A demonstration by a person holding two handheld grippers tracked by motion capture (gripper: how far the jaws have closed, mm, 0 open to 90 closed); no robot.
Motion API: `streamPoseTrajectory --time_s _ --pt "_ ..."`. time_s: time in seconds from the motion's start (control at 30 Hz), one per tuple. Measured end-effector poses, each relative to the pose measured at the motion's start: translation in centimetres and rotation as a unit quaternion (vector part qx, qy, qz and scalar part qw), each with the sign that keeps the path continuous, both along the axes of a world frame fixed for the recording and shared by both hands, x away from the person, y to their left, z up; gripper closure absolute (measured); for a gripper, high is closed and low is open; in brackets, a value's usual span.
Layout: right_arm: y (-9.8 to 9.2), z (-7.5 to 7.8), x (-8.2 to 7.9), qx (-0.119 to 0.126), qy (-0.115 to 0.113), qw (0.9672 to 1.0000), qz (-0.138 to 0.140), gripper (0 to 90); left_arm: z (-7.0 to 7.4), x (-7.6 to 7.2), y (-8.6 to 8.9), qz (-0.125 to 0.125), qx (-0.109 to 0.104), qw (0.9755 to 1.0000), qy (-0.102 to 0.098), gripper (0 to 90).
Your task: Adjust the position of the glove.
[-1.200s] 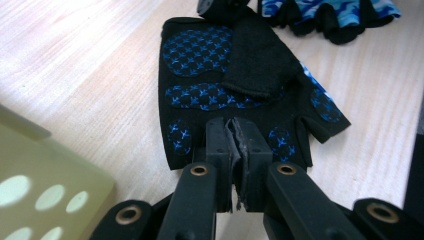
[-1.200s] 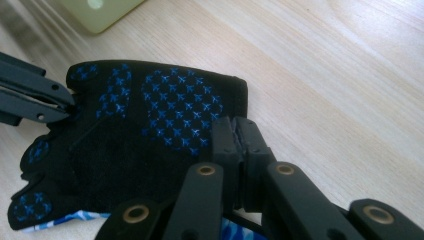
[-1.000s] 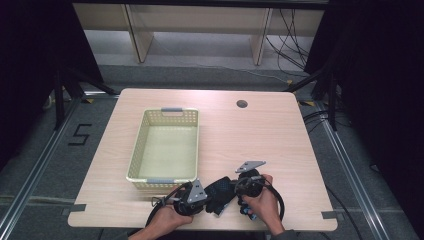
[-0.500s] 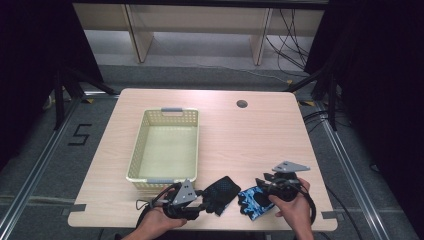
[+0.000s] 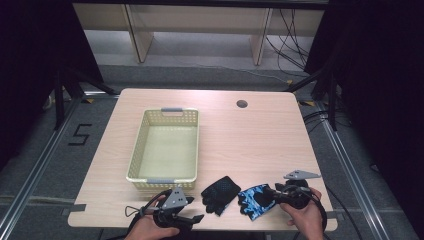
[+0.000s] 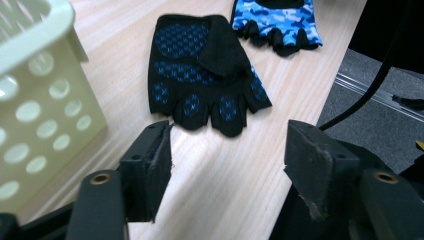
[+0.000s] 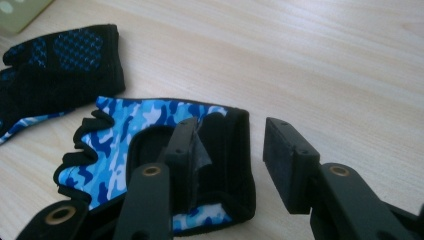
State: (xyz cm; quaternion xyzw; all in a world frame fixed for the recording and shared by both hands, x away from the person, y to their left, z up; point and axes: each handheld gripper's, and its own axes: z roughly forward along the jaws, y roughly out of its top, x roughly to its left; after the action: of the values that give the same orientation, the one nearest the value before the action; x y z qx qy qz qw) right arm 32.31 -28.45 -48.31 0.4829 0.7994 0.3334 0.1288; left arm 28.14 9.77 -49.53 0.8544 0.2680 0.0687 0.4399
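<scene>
A black fingerless glove (image 5: pixel 220 194) with blue grip dots lies flat near the table's front edge. A blue camouflage glove (image 5: pixel 254 200) lies just to its right, the two apart or barely touching. My left gripper (image 5: pixel 196 218) sits left of the black glove (image 6: pixel 205 70), open, its jaws short of the glove's finger ends. My right gripper (image 5: pixel 275 195) is open at the cuff of the camouflage glove (image 7: pixel 120 145). Its left jaw rests over the black cuff edge, and bare table shows under the right jaw. The black glove (image 7: pixel 55 75) lies beyond it.
A pale yellow perforated basket (image 5: pixel 136 150) stands on the wooden table (image 5: pixel 250 140) at centre left, its front wall close behind my left gripper. A round cable hole (image 5: pixel 242 104) is at the far right. The table's front edge runs just below both hands.
My right gripper carried the camouflage glove rightward off the black glove, laid it on the table and opened. My left gripper drew back left from the black glove.
</scene>
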Motion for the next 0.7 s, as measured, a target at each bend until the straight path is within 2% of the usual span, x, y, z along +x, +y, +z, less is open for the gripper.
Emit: streamPoseTrajectory --time_s 0.03,0.07,0.1,0.13,0.17,0.2,0.23,0.27,0.3,0.33,0.37,0.4,0.43,0.47,0.53,0.57,0.67,0.7 --pt "0.1 0.0 -0.1 0.0 0.011 0.9999 -0.006 59.1 0.0 0.0 0.2 -0.001 0.005 1.0 -0.001 34.1" --pt "0.1 -0.1 -0.1 0.0 0.021 0.9998 -0.006 59.1 -0.1 -0.1 0.1 0.007 -0.001 1.0 0.005 34.0" --pt "0.2 0.0 -0.3 0.006 0.032 0.9994 -0.013 59.1 -0.2 -0.1 0.2 0.009 0.002 0.9999 0.01 33.6" --pt "0.0 -0.4 0.0 -0.003 0.016 0.9998 0.006 58.8 -0.3 0.0 0.3 0.01 0.004 0.9999 0.009 32.9" --pt "0.1 -0.4 -0.1 0.006 0.031 0.9995 -0.003 58.4 -0.3 0.0 0.3 0.012 0.005 0.9999 0.009 32.3" --pt "0.0 -0.6 0.0 0.012 0.038 0.9992 0.007 58.8 -0.4 0.2 0.5 0.005 0.011 0.9999 0.003 32.0" --pt "-0.1 -0.8 0.2 0.015 0.041 0.9989 0.013 59.2 -0.5 0.1 0.4 0.014 0.006 0.9998 0.015 31.8" --pt "0.0 -0.8 0.0 0.004 0.042 0.9991 0.0 59.6 -0.5 0.2 0.4 0.014 0.006 0.9998 0.015 31.8" --pt "0.2 -1.3 0.1 0.02 0.027 0.9994 -0.003 60.2 -0.5 0.2 0.4 0.015 0.006 0.9997 0.016 31.7" --pt "0.3 -1.4 0.1 0.03 0.023 0.9993 -0.004 60.8 -0.5 0.2 0.4 0.013 0.008 0.9998 0.014 31.7" --pt "0.3 -1.4 0.0 0.035 0.042 0.9984 -0.01 62.2 -0.5 0.2 0.4 0.013 0.007 0.9998 0.013 31.6" --pt "0.3 -1.5 0.1 0.034 0.044 0.9984 -0.008 64.4 -0.6 0.2 0.4 0.014 0.007 0.9998 0.011 31.4" --pt "-0.1 -1.6 0.3 0.044 0.044 0.9977 0.025 65.1 -0.6 0.3 0.5 0.003 0.021 0.9998 0.004 31.0" --pt "-0.1 -1.6 0.3 0.039 0.04 0.9981 0.023 66.5 -0.6 0.4 0.5 -0.001 0.028 0.9996 0.002 30.8" --pt "0.0 -1.4 0.1 0.037 0.068 0.9967 0.024 72.8 -0.7 0.3 0.4 0.003 0.021 0.9998 0.005 30.7" --pt "0.3 -1.4 0.0 0.04 0.073 0.9964 0.018 74.9 -0.7 0.3 0.4 0.003 0.021 0.9998 0.005 30.7" --pt "0.3 -1.3 0.0 0.041 0.073 0.9962 0.025 83.9 -0.7 0.4 0.5 -0.001 0.024 0.9997 0.005 30.7" --pt "0.6 -1.6 -0.1 0.036 0.045 0.9983 0.0 85.3 -0.7 0.4 0.5 -0.003 0.025 0.9997 0.005 30.7"
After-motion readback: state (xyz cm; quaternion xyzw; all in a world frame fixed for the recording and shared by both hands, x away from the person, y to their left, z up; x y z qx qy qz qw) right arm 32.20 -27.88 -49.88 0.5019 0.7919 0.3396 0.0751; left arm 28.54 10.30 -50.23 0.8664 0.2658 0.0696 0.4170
